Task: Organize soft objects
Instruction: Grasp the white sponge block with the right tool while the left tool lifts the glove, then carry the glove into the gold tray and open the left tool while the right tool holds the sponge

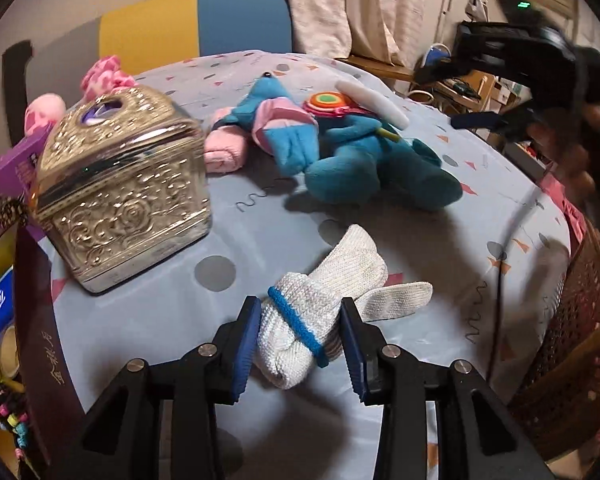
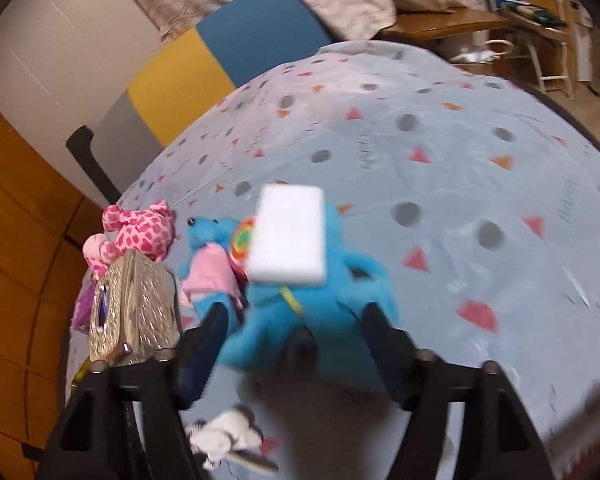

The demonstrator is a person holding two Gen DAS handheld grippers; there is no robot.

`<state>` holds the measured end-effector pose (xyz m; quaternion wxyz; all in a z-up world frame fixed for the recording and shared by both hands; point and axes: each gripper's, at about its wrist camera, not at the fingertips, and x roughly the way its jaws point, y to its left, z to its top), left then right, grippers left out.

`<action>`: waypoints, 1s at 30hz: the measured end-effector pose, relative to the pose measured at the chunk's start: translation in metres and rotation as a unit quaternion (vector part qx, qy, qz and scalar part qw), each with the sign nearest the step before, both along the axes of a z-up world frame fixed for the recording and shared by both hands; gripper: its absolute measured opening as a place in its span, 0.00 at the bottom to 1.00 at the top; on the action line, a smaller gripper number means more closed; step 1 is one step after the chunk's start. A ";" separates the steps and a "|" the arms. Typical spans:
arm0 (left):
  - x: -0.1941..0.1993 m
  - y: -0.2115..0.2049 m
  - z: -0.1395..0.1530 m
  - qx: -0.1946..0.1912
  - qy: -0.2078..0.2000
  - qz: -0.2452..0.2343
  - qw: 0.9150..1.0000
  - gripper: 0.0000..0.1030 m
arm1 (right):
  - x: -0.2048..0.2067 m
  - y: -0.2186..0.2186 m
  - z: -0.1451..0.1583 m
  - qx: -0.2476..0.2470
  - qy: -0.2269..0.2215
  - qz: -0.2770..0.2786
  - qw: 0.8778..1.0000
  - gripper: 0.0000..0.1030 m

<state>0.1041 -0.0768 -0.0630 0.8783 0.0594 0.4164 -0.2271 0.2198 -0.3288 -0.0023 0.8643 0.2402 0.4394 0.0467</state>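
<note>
A rolled white sock bundle with a blue band (image 1: 300,328) lies on the light blue tablecloth (image 1: 440,240). My left gripper (image 1: 300,340) stands around it, a blue pad on each side, jaws open. A teal plush toy (image 1: 364,160) lies further back with a white foam block (image 1: 374,102) on it. A smaller blue and pink plush (image 1: 276,120) lies beside it. My right gripper (image 2: 292,332) hovers open above the teal plush (image 2: 312,308) and the foam block (image 2: 288,234), and is seen in the left wrist view (image 1: 512,92). A pink spotted plush (image 2: 138,232) sits at the table's far left.
An ornate gold metal box (image 1: 120,196) stands left of the sock, with a purple carton (image 1: 8,184) behind it. A blue, yellow and grey chair back (image 1: 196,24) is beyond the table. A woven basket (image 1: 572,320) sits off the right edge. Clutter lies at the left edge.
</note>
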 end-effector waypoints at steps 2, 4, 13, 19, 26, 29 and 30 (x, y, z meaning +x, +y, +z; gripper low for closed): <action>0.002 0.006 -0.002 -0.006 0.003 0.004 1.000 0.39 | 0.024 0.003 -0.001 -0.001 0.009 0.007 1.000 0.71; 0.003 0.009 -0.002 -0.007 0.003 0.003 1.000 0.39 | 0.041 0.004 -0.001 -0.012 0.013 0.011 1.000 0.72; 0.012 0.007 -0.007 -0.014 0.011 0.008 1.000 0.41 | 0.097 0.026 -0.025 -0.086 0.073 0.033 0.993 0.74; 0.013 0.007 -0.010 -0.021 0.013 0.009 1.000 0.42 | 0.075 0.024 -0.017 -0.076 0.049 0.033 0.995 0.53; 0.010 0.011 -0.009 -0.031 0.011 0.018 0.999 0.40 | 0.006 0.050 -0.001 -0.069 0.025 0.113 0.991 0.54; 0.008 0.018 -0.006 -0.042 0.022 0.036 0.998 0.40 | -0.014 0.066 -0.016 -0.106 0.078 0.127 0.983 0.54; 0.008 0.021 -0.005 -0.044 0.026 0.043 0.998 0.40 | -0.021 0.073 -0.024 -0.123 0.103 0.129 0.979 0.54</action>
